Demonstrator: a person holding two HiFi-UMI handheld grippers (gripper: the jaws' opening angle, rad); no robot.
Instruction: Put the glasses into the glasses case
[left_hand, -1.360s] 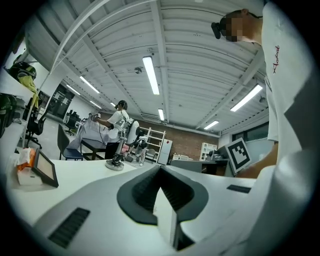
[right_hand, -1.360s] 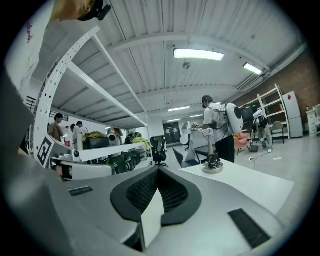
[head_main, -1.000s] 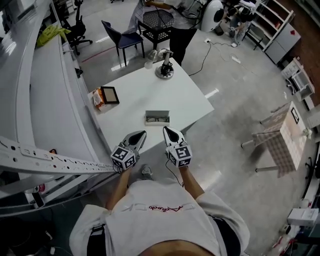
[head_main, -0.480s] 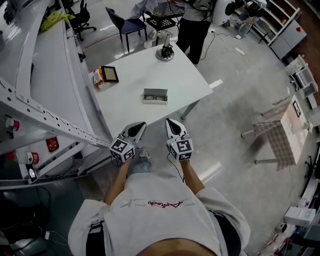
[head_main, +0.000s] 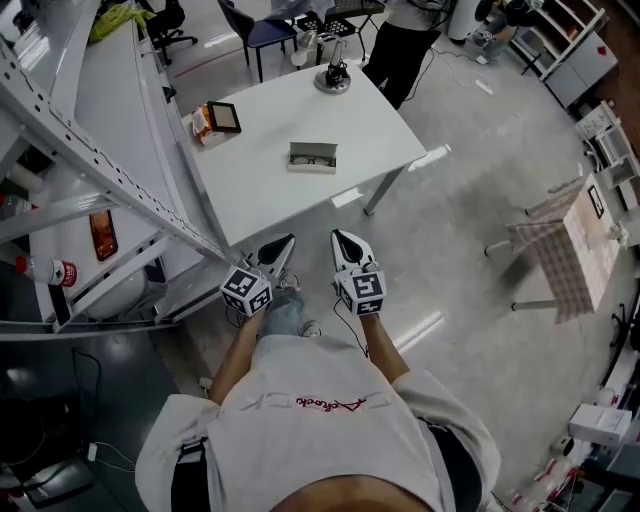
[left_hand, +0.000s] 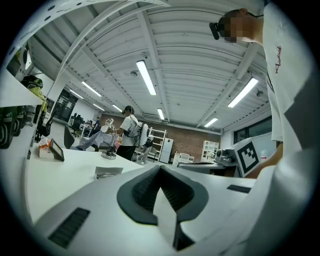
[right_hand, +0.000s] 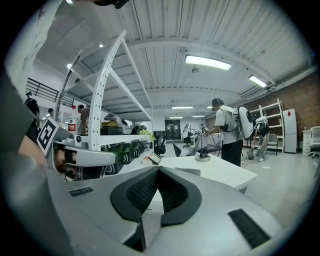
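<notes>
An open grey glasses case (head_main: 312, 156) lies on the white table (head_main: 260, 170), with what looks like a dark pair of glasses inside it. Both grippers hang in front of the person, off the table's near edge and well short of the case. The left gripper (head_main: 286, 242) is shut and empty; its own view (left_hand: 160, 169) shows the pads meeting, with the case (left_hand: 109, 172) far ahead. My right gripper (head_main: 339, 238) is also shut with nothing in it (right_hand: 157, 171), and the case (right_hand: 187, 171) shows small beyond its jaws.
A framed tablet (head_main: 222, 116) and an orange packet (head_main: 198, 126) sit at the table's left. A round-based device (head_main: 333, 78) stands at its far end, where a person (head_main: 405, 25) stands beside a chair (head_main: 262, 28). A metal rack (head_main: 90, 150) runs along the left.
Both grippers, still shut, have drawn back from the table's near edge along with the person. The table and case now sit higher and farther off in the head view.
</notes>
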